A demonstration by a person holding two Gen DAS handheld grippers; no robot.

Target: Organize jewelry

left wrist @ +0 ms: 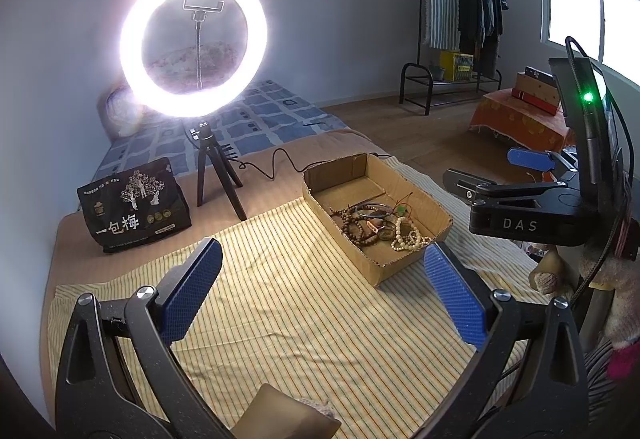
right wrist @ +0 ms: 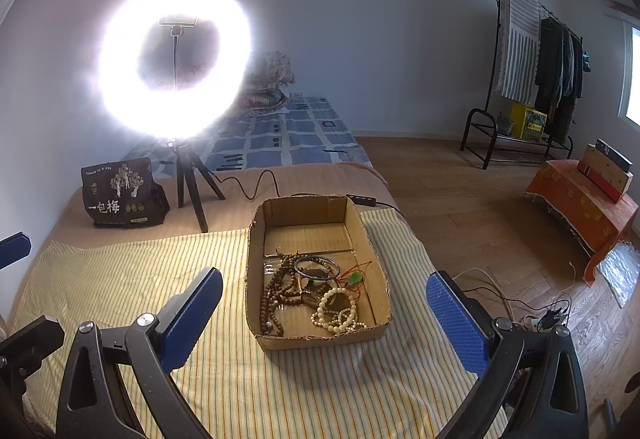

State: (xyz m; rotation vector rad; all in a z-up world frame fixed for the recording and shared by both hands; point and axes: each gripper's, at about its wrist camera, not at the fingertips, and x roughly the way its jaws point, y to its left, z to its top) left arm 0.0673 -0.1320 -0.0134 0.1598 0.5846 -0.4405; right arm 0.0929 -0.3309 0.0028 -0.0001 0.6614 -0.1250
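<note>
A shallow cardboard box sits on a yellow striped cloth. In its near part lies a tangle of jewelry: brown bead strands, a white bead bracelet, a metal bangle and a green pendant on red cord. My left gripper is open and empty above the cloth, left of and nearer than the box. My right gripper is open and empty, hovering over the box's near end; it also shows in the left wrist view.
A lit ring light on a small tripod and a black snack bag stand behind the cloth. A cable runs past the box. Right of the bed are wooden floor, a clothes rack and an orange-covered stand.
</note>
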